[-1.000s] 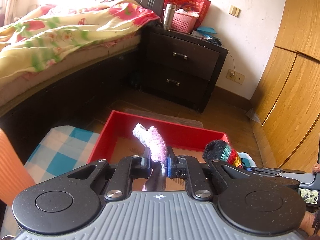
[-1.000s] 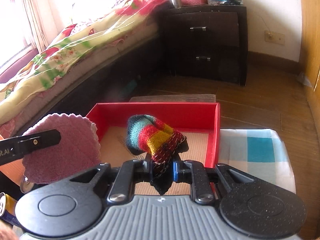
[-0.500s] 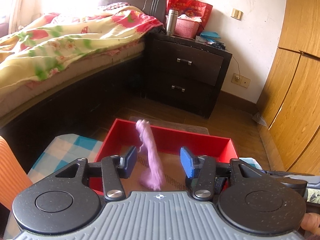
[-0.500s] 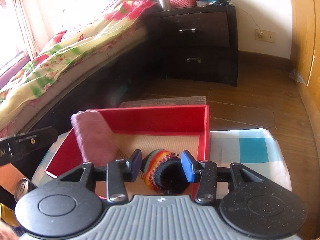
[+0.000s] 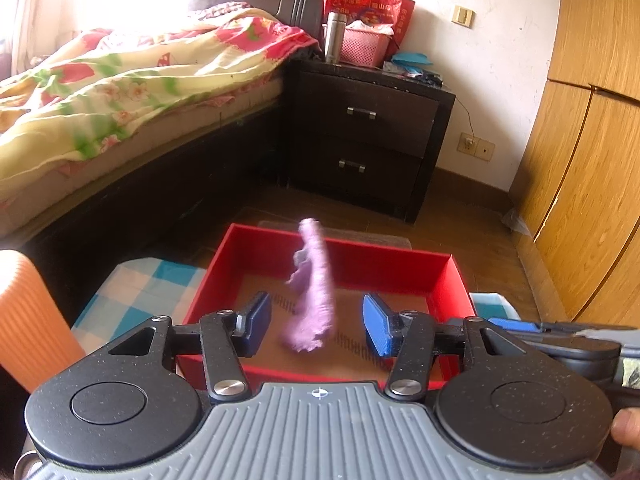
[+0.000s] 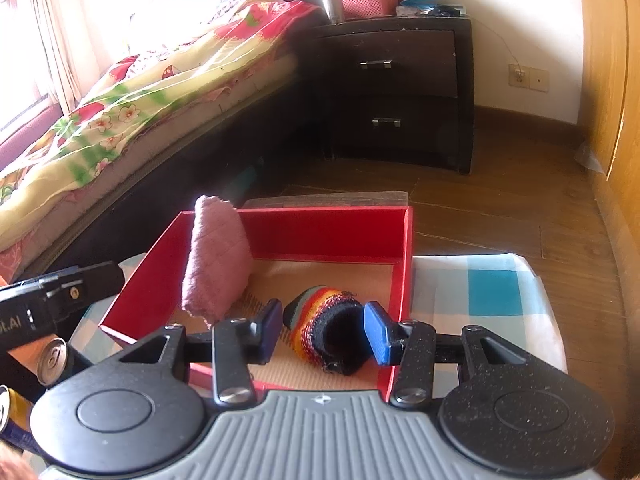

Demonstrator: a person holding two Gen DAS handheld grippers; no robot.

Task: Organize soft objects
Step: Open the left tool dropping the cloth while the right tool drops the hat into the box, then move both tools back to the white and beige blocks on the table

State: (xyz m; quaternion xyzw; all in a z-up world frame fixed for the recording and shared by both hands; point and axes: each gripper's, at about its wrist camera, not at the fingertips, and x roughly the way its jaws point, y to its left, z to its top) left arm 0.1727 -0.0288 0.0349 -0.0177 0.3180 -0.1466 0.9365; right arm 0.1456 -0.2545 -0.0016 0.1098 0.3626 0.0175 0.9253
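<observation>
A red box point(image 5: 400, 266) stands on a blue checked cloth point(image 6: 484, 292). A pink knitted piece point(image 5: 314, 288) is blurred, edge-on, above the box floor between the open fingers of my left gripper point(image 5: 318, 326); it also shows in the right wrist view point(image 6: 216, 256) at the box's left side. A striped multicolour knitted piece point(image 6: 324, 332) lies on the box floor point(image 6: 332, 276) between the open fingers of my right gripper point(image 6: 322, 332), untouched by the pads. The left gripper's body point(image 6: 52, 304) shows at the left of the right wrist view.
A bed point(image 5: 120, 92) with a floral quilt lies to the left. A dark nightstand point(image 5: 368, 136) stands behind the box, with a pink basket point(image 5: 366, 46) and a flask point(image 5: 334, 36) on it. Wooden wardrobe doors point(image 5: 588, 160) line the right. Drink cans point(image 6: 52, 360) sit at lower left.
Both grippers have opened. The pink piece left the left gripper and is dropping into the box. The striped piece left the right gripper and now lies on the box floor.
</observation>
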